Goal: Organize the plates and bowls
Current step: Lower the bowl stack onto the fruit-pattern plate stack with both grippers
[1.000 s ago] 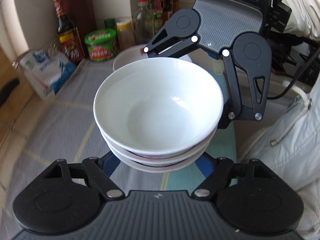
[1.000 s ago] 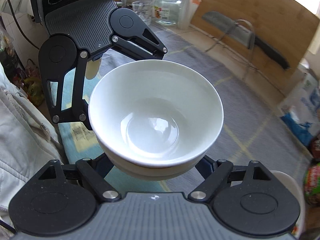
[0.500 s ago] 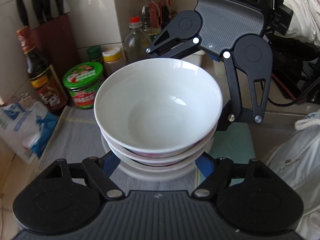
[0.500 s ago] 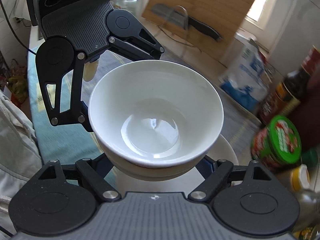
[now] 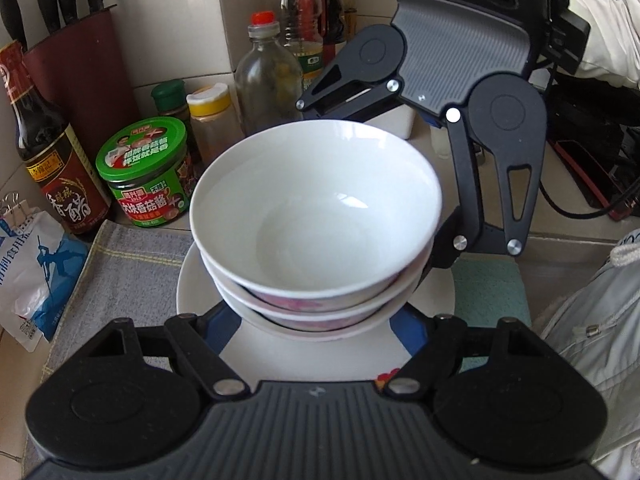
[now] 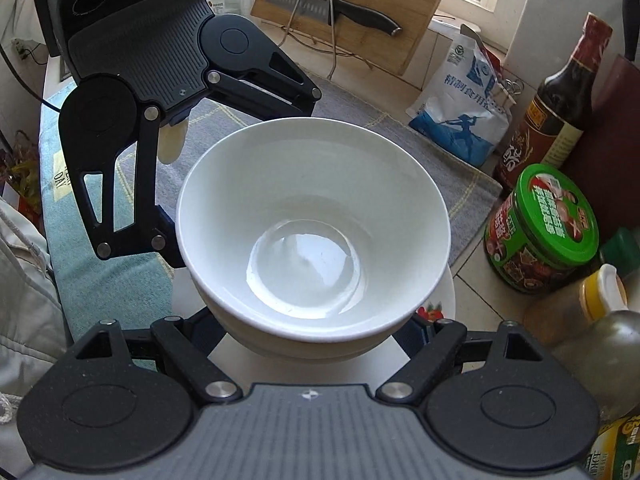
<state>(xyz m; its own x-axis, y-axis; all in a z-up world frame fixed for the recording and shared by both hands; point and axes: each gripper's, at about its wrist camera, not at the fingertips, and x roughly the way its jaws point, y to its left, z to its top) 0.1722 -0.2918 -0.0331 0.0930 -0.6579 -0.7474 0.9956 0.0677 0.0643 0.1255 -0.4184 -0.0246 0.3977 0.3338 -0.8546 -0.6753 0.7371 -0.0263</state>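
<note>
Over the white plate at the back edge of the counter, a stack of bowls hangs between two grippers. The left gripper has its fingers spread wide and pressed against the lower bowls from one side; the right gripper grips the same stack from the opposite side, just as wide. Whether the stack's foot touches the plate, I cannot tell. The plate sits on a grey cloth, its rim showing all round the stack. It's tight behind: a green-lidded jar sits just beside the plate's far rim, with a dark sauce bottle, a yellow-capped shaker and a clear bottle crowding the wall. A blue-and-white bag stands near the cloth's edge. Toward the teal mat there is open cloth.
</note>
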